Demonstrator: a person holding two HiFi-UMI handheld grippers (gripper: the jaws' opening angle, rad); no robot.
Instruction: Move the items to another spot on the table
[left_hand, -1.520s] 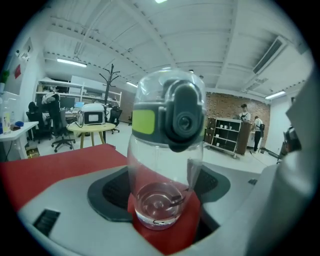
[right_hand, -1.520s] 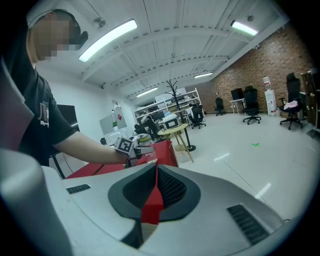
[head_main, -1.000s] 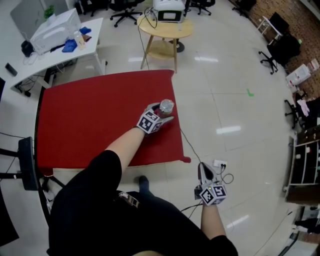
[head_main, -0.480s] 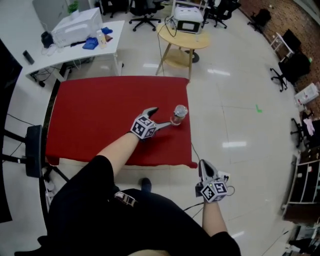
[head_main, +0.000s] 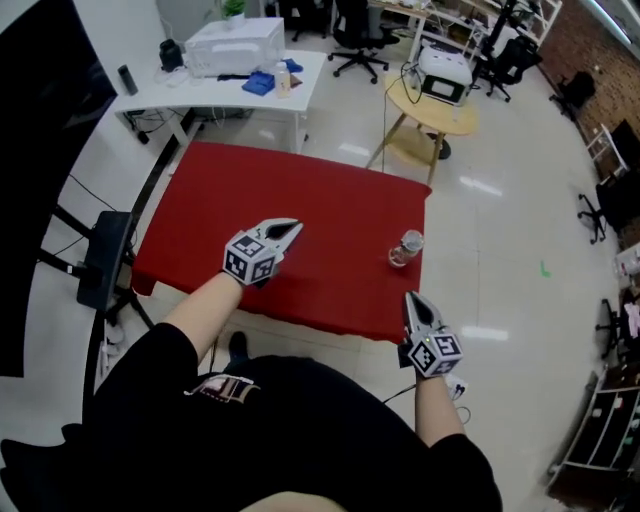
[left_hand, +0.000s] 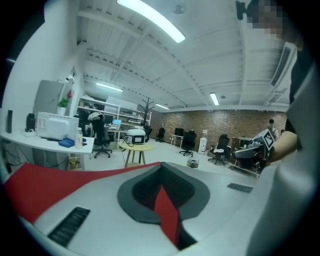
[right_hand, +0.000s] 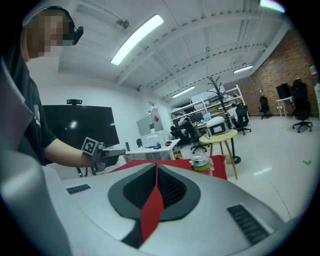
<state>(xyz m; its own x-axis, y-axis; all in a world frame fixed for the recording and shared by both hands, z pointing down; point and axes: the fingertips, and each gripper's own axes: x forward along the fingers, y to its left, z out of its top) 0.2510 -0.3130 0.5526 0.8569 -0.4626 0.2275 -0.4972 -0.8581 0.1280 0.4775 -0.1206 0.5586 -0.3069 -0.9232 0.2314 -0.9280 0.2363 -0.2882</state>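
A small clear jar with a metal lid and green band (head_main: 405, 249) stands upright on the red table (head_main: 250, 200) near its right edge. It also shows in the left gripper view (left_hand: 193, 163) and the right gripper view (right_hand: 200, 162). My left gripper (head_main: 289, 229) hovers over the table's front middle, well left of the jar, jaws shut and empty (left_hand: 161, 170). My right gripper (head_main: 412, 299) is at the table's front right corner, just in front of the jar, jaws together with nothing in them (right_hand: 156, 169).
A round wooden side table (head_main: 432, 105) with a white device stands beyond the far right corner. A white desk (head_main: 225, 75) with a printer is at the back left. A black chair (head_main: 100, 260) is left of the table. Office chairs are further back.
My left gripper, around the jar a second ago, has let it go, drawn back to the left and shut. The jar stays by the right edge. The right gripper has come up to the table's corner.
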